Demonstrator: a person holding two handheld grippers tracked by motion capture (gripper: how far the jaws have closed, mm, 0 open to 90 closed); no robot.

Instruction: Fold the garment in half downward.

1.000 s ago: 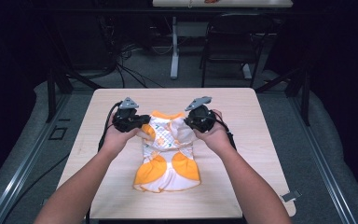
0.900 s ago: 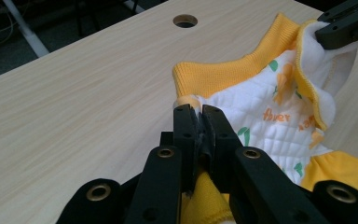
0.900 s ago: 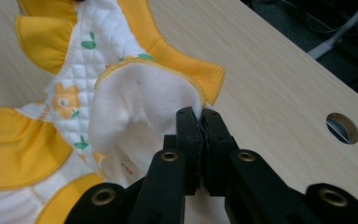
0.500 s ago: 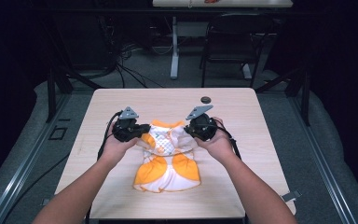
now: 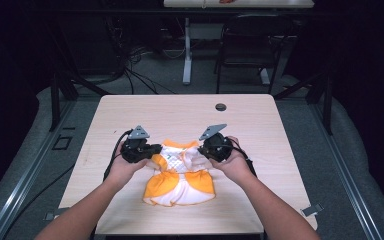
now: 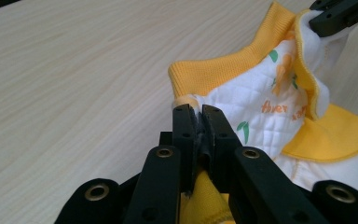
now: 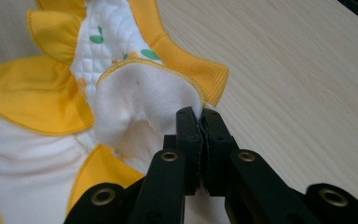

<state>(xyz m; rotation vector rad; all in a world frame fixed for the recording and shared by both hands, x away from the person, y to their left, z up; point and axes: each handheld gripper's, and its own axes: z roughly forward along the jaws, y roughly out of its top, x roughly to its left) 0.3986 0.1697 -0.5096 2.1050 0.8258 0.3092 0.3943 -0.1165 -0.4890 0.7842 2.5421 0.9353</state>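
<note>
A small orange and white garment [image 5: 180, 172] with a quilted printed front lies on the wooden table [image 5: 180, 115], its yellow ribbed band toward the far side. My left gripper [image 5: 150, 151] is shut on the garment's left top corner [image 6: 186, 100]; in the left gripper view [image 6: 196, 112] cloth is pinched between the jaws. My right gripper [image 5: 203, 150] is shut on the right top corner, where the right gripper view [image 7: 198, 113] shows white fleece lining [image 7: 140, 102] folded over at the jaws. The other gripper's jaw tip [image 6: 340, 14] pokes in at the top right of the left gripper view.
A small dark round disc [image 5: 221, 107] lies on the table near its far edge. Behind the table stand a chair [image 5: 250, 45] and a white desk leg [image 5: 187, 50], with cables on the floor. Bare wood surrounds the garment on all sides.
Both hands have drawn the garment's top edge toward the near side and lowered it closer to the table. The grips are unchanged.
</note>
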